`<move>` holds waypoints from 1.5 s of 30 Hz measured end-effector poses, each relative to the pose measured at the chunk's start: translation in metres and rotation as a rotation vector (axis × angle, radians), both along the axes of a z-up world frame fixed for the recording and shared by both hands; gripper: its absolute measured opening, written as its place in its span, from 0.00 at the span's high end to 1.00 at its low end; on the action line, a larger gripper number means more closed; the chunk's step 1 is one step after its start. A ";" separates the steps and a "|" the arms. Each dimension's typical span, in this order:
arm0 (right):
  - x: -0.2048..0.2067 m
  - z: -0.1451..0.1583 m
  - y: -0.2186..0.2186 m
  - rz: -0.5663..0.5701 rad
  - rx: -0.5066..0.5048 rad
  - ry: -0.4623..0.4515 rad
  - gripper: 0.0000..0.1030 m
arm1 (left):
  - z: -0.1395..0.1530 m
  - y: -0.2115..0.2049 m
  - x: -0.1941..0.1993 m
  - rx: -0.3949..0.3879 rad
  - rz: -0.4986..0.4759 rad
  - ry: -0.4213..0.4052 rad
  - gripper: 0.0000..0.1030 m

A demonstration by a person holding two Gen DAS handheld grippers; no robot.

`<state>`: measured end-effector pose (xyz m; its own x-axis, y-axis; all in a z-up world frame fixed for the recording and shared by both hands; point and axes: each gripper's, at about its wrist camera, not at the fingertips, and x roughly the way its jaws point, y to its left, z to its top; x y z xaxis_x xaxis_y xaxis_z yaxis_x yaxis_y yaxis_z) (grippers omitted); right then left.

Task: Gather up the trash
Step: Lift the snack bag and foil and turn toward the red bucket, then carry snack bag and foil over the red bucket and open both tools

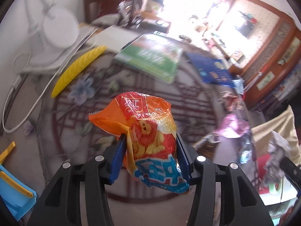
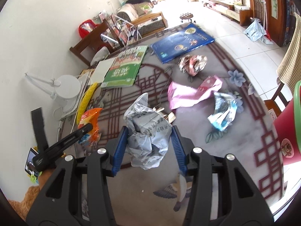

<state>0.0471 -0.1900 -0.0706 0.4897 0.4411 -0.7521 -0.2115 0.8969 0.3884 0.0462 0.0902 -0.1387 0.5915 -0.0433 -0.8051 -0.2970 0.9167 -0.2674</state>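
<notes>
Left tool [image 1: 149, 157] pinches the orange snack bag [image 1: 144, 131], right tool [image 2: 149, 141] the crumpled paper [image 2: 148, 131]; slick, loose wrappers could slip out.

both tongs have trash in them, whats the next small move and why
Probably swing the right tongs toward the red bin at the table's right edge and drop the crumpled grey wrapper. The left tongs also grip an orange snack bag, so neither can pick more.

Between my right gripper's fingers [image 2: 148, 143], the crumpled grey wrapper [image 2: 148, 131] carries printed Chinese characters too creased to read, as does the green book [image 2: 126, 69] ahead.
</notes>
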 end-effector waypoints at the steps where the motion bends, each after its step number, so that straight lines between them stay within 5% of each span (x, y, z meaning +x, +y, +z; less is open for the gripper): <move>1: 0.000 0.002 -0.003 -0.006 0.001 -0.007 0.56 | 0.006 -0.007 -0.001 0.007 -0.015 -0.018 0.53; 7: 0.001 0.012 -0.025 -0.042 0.012 -0.035 0.56 | 0.043 -0.050 -0.001 0.042 -0.105 -0.115 0.53; 15: 0.004 0.020 -0.057 -0.063 0.031 -0.064 0.56 | 0.063 -0.095 0.004 0.062 -0.163 -0.148 0.53; 45: 0.039 0.030 -0.194 0.065 0.102 -0.083 0.54 | 0.092 -0.242 -0.001 0.166 -0.086 -0.148 0.53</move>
